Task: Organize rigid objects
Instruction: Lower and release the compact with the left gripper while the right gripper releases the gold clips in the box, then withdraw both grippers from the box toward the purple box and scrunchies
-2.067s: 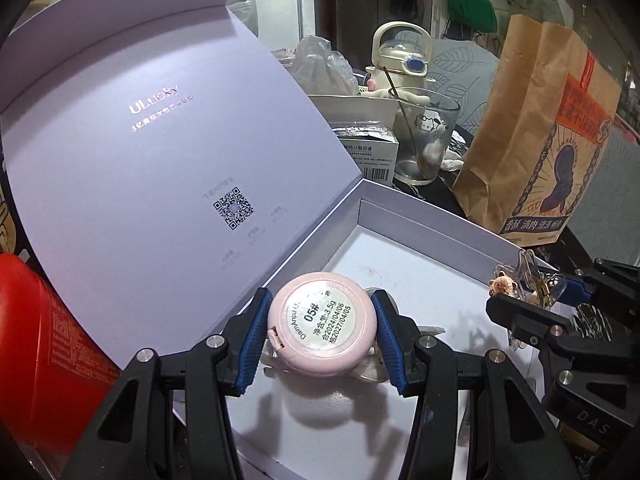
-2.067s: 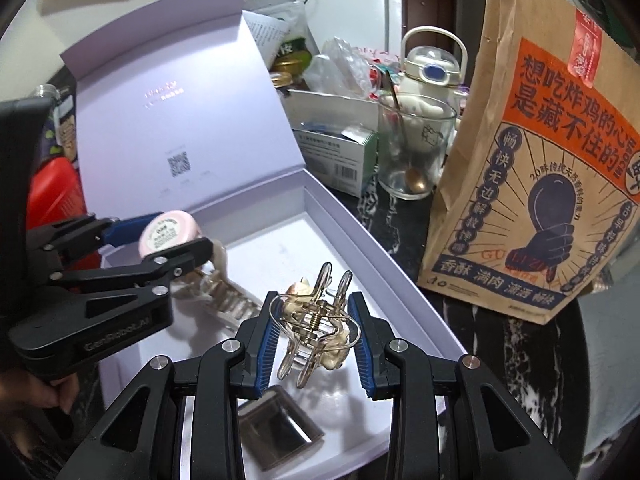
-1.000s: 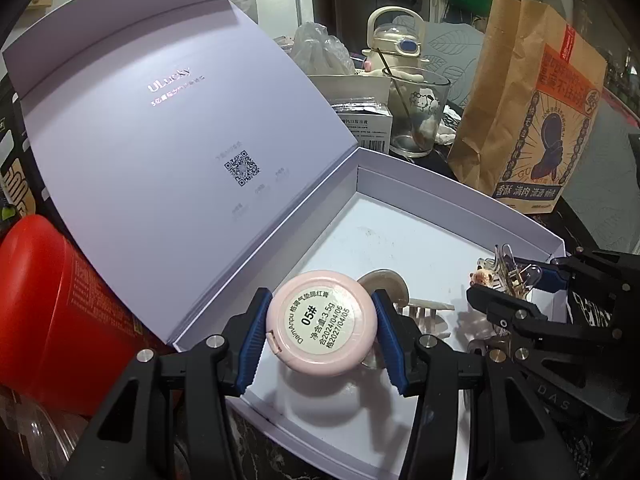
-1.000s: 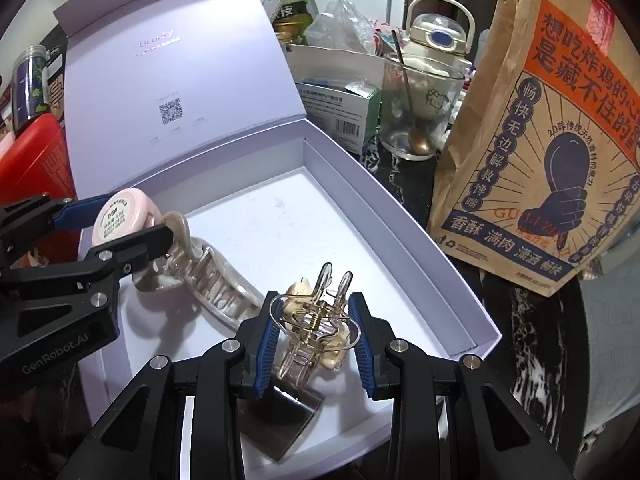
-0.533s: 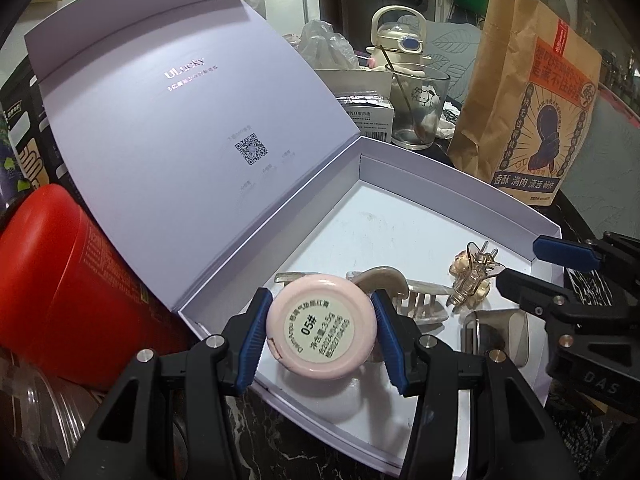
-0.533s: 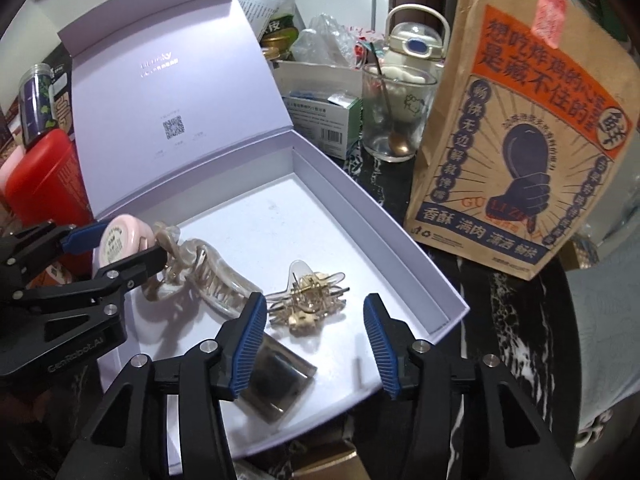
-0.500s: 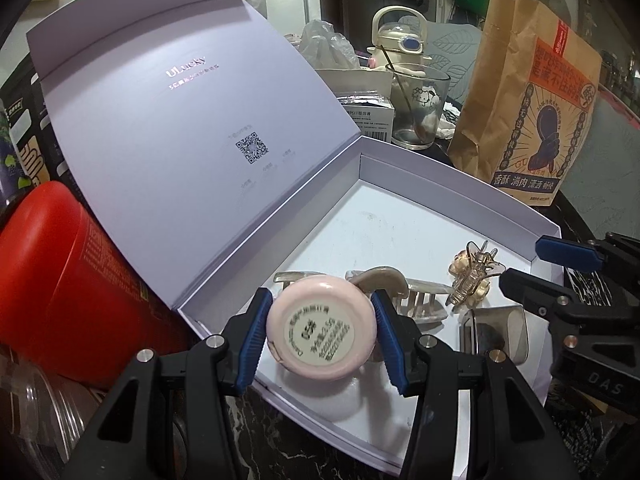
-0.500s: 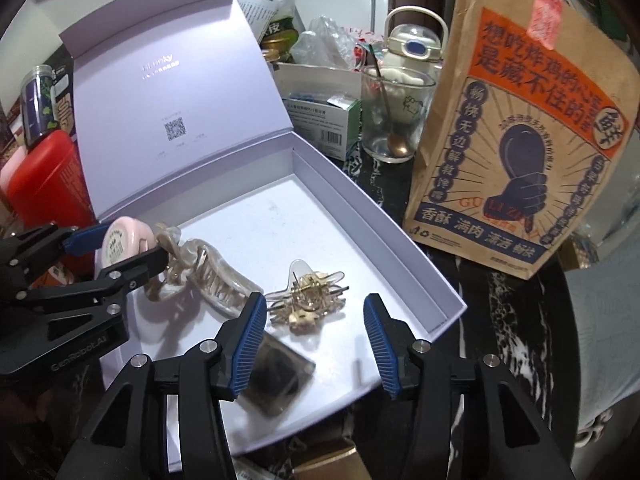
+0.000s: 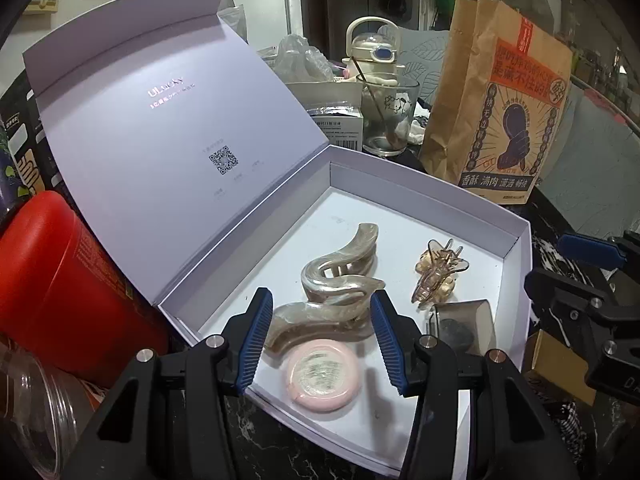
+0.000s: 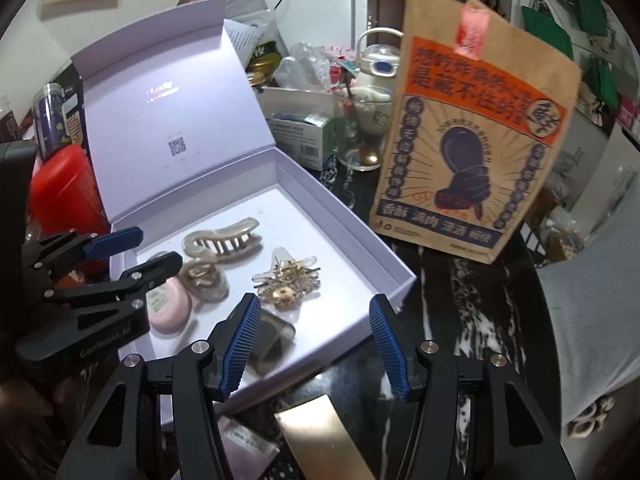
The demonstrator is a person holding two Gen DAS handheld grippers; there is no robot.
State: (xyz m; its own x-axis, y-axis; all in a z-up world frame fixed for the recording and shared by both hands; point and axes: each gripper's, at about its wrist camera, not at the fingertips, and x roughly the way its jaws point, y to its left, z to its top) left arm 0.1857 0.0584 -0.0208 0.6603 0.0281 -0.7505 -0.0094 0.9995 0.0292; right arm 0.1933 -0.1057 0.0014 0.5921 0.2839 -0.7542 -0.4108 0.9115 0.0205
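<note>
In the white box (image 9: 516, 236): compact (image 9: 323, 375), two claw clips, smoky case.
We see the left gripper (image 9: 320, 336) and right gripper (image 10: 316, 344) both spread wide, gripping nothing; compact lies flat at the box's near edge, touching, we think, the pearly clip (image 9: 332, 280); gold clip (image 9: 438, 272) and case (image 9: 464, 320) beside.

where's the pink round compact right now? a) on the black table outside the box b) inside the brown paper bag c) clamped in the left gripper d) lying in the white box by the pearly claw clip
d: the pink round compact lies flat on the floor of the white box beside the pearly claw clip, with the left gripper open above it and holding nothing.
</note>
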